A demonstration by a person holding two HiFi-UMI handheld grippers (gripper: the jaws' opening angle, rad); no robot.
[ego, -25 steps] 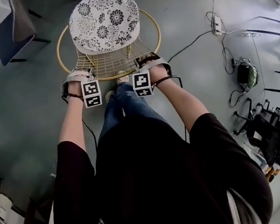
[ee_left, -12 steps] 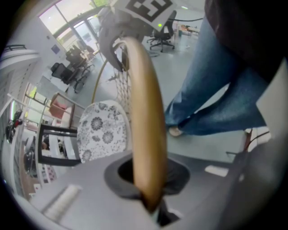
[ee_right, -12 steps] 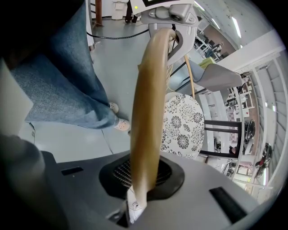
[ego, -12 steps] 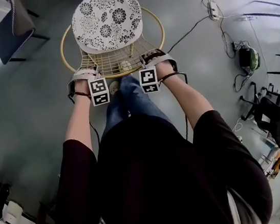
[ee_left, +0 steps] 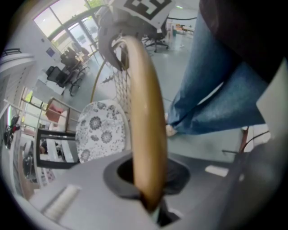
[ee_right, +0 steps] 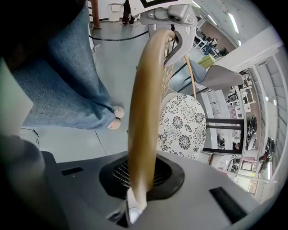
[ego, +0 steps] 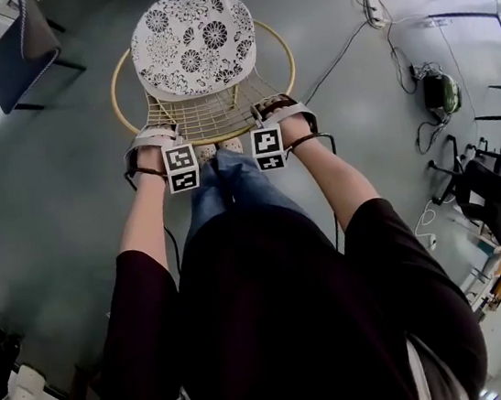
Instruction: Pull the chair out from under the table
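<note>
- The left gripper [ego: 155,136] is closed on the gold rim [ee_left: 144,121] of the chair [ego: 204,99]. In the left gripper view this round tube rises straight from between the two jaws, and they pinch it at its lower end.
- The right gripper [ego: 275,108] is clamped on the same gold rim, a little further along it. In the right gripper view the tube also comes up from between the jaws, and the jaws press on it.
- Both grippers sit on the arc of the hoop nearest to the person, side by side. The wire mesh back [ego: 206,113] of the chair fills the space between them and just in front of them.
- The flowered cushion [ego: 196,40] lies beyond both grippers, inside the hoop.
- The whole chair stands on the grey floor [ego: 65,193], directly ahead of the grippers.
- Behind the grippers and between them are the person's legs in blue jeans [ego: 225,184]. A light shoe [ee_right: 113,111] rests on the floor below the right gripper.
- Black cables [ego: 341,52] run over the floor to the right of the right gripper, well apart from it.
- A dark chair [ego: 20,42] stands ahead and to the left of the left gripper, also well apart.
</note>
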